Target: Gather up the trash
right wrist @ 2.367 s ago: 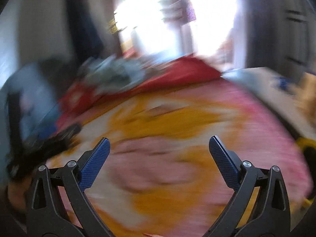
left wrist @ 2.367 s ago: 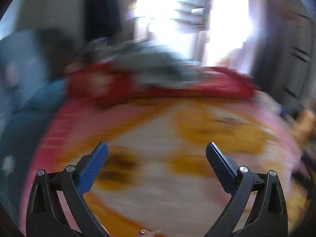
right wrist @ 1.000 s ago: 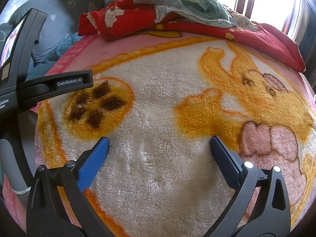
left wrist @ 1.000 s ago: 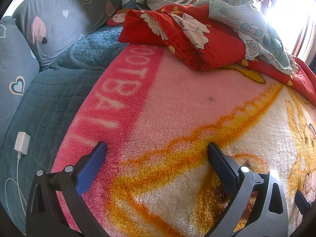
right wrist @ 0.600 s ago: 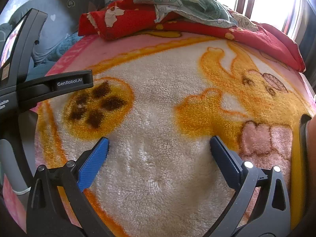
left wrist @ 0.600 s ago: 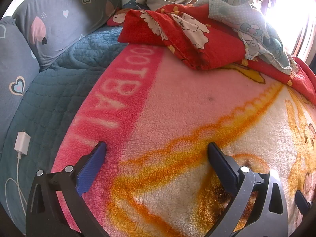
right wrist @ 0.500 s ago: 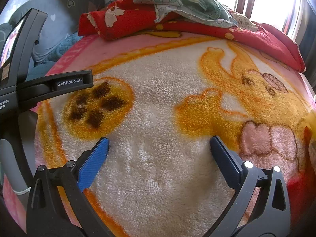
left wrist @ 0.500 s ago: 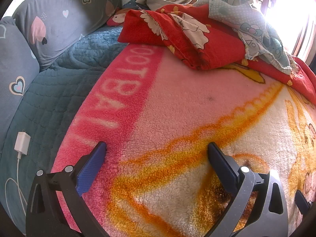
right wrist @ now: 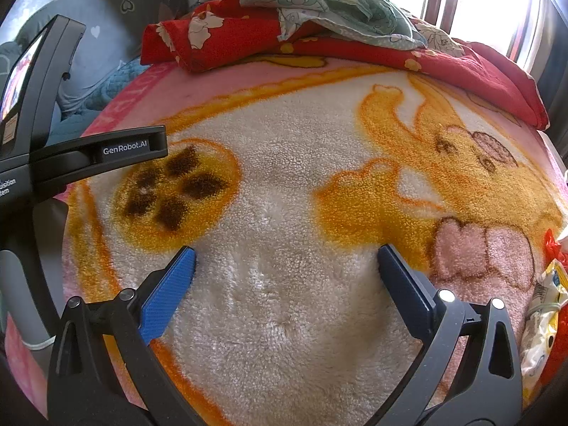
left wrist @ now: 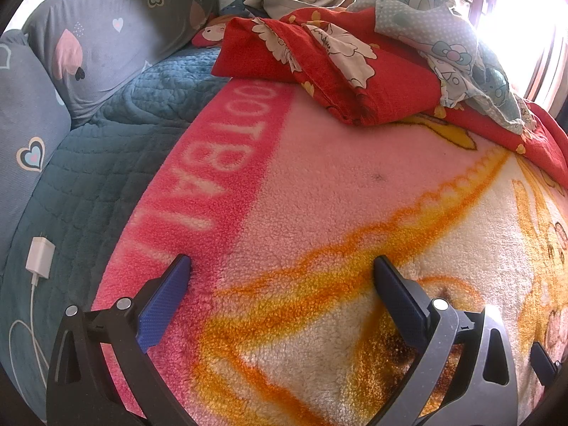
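Observation:
Yellow, white and red snack wrappers [right wrist: 545, 305] lie on the fleece blanket [right wrist: 284, 184] at the far right edge of the right wrist view. My right gripper [right wrist: 285, 259] is open and empty, resting low over the blanket to the left of the wrappers. My left gripper [left wrist: 282, 266] is open and empty over the pink and orange part of the blanket [left wrist: 319, 195]. The left gripper's black body [right wrist: 71, 156] shows at the left of the right wrist view. No trash shows in the left wrist view.
A crumpled red quilt [left wrist: 355, 71] and a pale green patterned cloth [left wrist: 443, 28] lie at the far side of the bed. Grey heart-print pillows [left wrist: 99, 35] and a teal quilted cover [left wrist: 88, 177] lie left. A white charger with cable [left wrist: 41, 257] rests there.
The snack wrappers have come into view at the right edge of the right wrist view. Both grippers have stayed still and open since a second ago.

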{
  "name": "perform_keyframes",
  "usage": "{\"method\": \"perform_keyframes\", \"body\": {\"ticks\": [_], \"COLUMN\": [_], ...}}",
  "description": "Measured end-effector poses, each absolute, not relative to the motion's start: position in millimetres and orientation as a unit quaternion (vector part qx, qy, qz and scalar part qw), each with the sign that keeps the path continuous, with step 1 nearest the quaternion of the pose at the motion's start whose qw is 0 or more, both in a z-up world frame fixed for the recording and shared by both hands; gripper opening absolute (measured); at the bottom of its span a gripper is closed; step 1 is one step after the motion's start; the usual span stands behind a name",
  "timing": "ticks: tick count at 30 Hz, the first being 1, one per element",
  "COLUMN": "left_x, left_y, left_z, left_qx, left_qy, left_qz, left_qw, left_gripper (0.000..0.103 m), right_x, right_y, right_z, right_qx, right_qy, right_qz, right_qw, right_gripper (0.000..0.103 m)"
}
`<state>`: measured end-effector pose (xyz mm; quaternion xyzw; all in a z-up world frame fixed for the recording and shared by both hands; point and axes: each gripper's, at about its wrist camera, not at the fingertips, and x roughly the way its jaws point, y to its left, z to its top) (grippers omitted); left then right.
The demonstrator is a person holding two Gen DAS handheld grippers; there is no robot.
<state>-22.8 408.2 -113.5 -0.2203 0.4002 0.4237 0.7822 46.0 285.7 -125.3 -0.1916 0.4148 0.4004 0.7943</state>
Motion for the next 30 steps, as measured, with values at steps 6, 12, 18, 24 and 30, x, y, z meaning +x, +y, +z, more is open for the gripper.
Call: {"method": "perform_keyframes", "body": {"ticks": [6,12,18,24,30], "left_x": [-22.6,-22.6,-22.6,-22.7,-22.8], "left_y": [406.4,407.8,406.5,408.5,409.4], "left_z": [-112.9,-113.3,-112.8,-113.4,-113.8], "left_qx": [-0.22,-0.22,-0.22,-0.22,-0.22], "left_qy": [0.4,0.4,0.4,0.4,0.4], "left_qz": [0.424,0.424,0.424,0.424,0.424], "left_qw": [0.782,0.782,0.782,0.782,0.782], "left_gripper": [0.098,0.098,0.098,0.098,0.098], "right_x": [46.0,46.0,46.2,46.1,46.0], "right_y": [284.6,283.9,283.7,283.9,284.2], "right_z": [-125.5,-125.6,-125.6,-125.5,-125.7], "right_qx": [-0.192,-0.192,-0.191,-0.192,-0.192], "right_qy": [0.415,0.415,0.415,0.415,0.415], "right_qz": [0.4,0.4,0.401,0.4,0.4], "right_qw": [0.794,0.794,0.794,0.794,0.794], "right_gripper": [0.093,0.094,0.093,0.094,0.094]}}
